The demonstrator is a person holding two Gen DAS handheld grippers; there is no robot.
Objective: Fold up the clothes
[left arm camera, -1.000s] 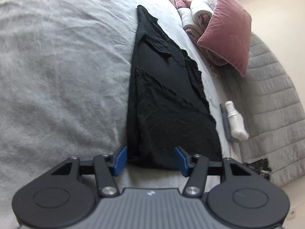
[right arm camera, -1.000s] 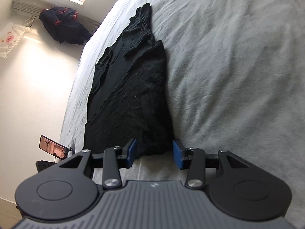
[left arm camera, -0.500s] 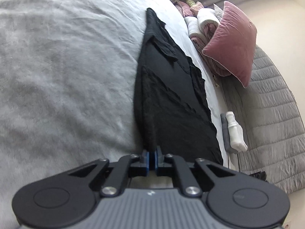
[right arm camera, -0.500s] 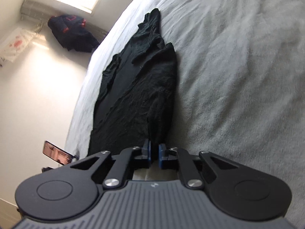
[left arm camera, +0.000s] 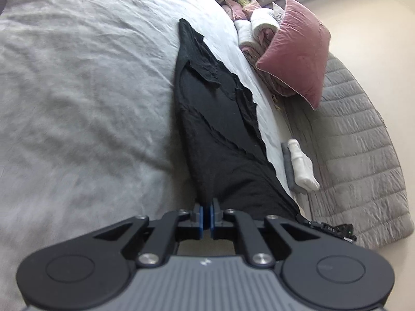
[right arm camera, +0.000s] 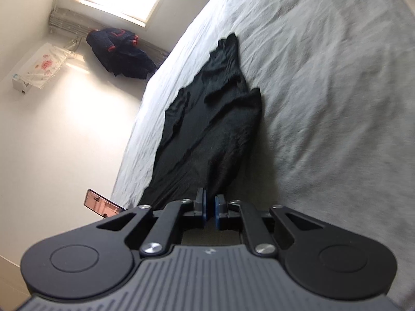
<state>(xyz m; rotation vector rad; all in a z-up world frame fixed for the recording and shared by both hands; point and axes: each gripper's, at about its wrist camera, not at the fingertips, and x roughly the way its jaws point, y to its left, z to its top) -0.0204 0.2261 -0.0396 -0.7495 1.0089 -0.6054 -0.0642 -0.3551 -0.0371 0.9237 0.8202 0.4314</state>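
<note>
A black garment (left arm camera: 218, 134) lies stretched along the grey bed sheet (left arm camera: 77, 103), partly folded lengthwise. My left gripper (left arm camera: 206, 216) is shut on its near corner, and the cloth rises off the sheet toward the pads. In the right wrist view the same black garment (right arm camera: 207, 134) runs away from me, and my right gripper (right arm camera: 210, 207) is shut on its other near corner, also lifted slightly. The far end of the garment rests on the bed.
A pink pillow (left arm camera: 295, 57) and rolled bedding (left arm camera: 256, 23) sit by the grey quilted headboard (left arm camera: 363, 160). A white and grey folded item (left arm camera: 301, 165) lies at the bed edge. A dark jacket (right arm camera: 119, 51) hangs near the window; a phone (right arm camera: 102, 203) stands beside the bed.
Both grippers closed on the garment's near corners, from open a second ago. Since then both have raised the near edge off the sheet.
</note>
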